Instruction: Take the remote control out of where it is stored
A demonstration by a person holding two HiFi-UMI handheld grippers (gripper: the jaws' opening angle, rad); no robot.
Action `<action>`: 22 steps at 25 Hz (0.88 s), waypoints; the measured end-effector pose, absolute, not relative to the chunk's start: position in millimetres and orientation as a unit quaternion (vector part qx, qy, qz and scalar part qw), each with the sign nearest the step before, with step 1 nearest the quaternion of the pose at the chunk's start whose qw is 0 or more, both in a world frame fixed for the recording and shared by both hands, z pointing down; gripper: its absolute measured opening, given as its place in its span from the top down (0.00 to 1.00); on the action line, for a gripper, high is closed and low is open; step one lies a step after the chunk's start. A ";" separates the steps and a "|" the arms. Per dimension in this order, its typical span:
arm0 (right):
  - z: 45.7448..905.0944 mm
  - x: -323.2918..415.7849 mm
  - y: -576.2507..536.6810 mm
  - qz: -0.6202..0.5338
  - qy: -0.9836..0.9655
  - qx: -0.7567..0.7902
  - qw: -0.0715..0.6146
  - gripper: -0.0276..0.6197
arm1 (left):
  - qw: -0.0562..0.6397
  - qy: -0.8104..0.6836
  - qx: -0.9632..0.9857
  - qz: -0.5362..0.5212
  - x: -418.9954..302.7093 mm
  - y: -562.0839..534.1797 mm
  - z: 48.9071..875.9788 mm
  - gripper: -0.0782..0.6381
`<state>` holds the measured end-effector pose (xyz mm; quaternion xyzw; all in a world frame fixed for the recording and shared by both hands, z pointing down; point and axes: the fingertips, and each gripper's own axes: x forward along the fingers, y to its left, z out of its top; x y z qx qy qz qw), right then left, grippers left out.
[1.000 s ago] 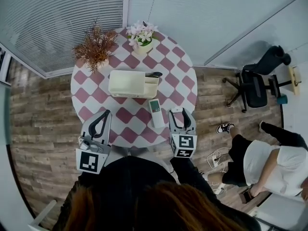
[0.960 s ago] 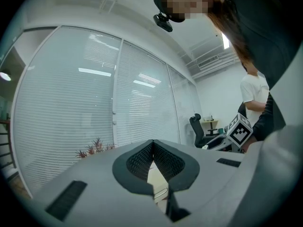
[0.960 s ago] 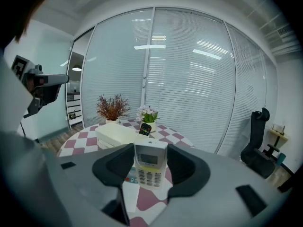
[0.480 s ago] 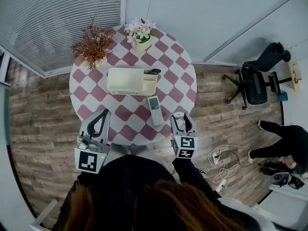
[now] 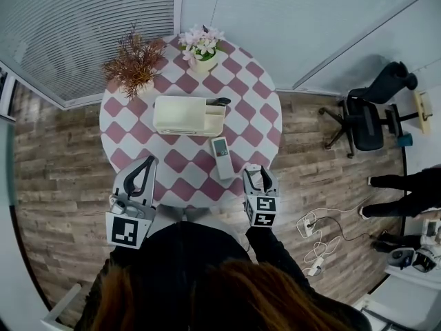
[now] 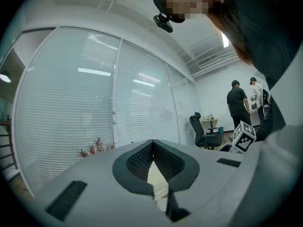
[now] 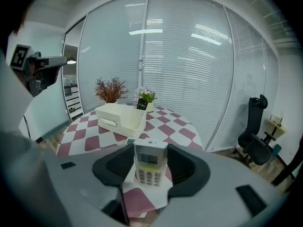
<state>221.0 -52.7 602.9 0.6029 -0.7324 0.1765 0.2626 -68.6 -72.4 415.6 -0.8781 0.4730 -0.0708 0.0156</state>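
One round checked table [image 5: 127, 140] is carrying a cream storage box [image 5: 180, 116] at its centre. On the holder's side of the box and to its left, the left gripper [image 5: 147, 161] is hanging clenched on nothing, its tips meeting. On the holder's side of the box and to its right, the right gripper [image 5: 258, 175] is grasping a white remote control [image 7: 150, 167] upright between its pads, well clear of the box. A second white remote [image 5: 222, 157] is lying on the cloth just in front of the box. A dark remote [image 5: 220, 102] is standing in the box's right end compartment.

Risk: the held remote is being pinched by its narrow sides only, close to the table's rim. A slackening squeeze or a knock would probably be sending it onto the wooden floor [image 5: 62, 157]. A careless set-down could be nudging the second remote.
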 end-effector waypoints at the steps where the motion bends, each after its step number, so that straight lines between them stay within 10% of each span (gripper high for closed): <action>1: 604.5 220.7 -52.7 0.178 -0.733 0.602 0.263 0.60 | 0.015 0.474 -0.878 -0.072 -68.7 -72.4 415.9 0.88; 22: 625.9 214.6 -63.2 0.195 -0.737 0.585 0.275 0.60 | 0.017 0.481 -0.873 -0.076 -71.4 -75.8 416.8 0.88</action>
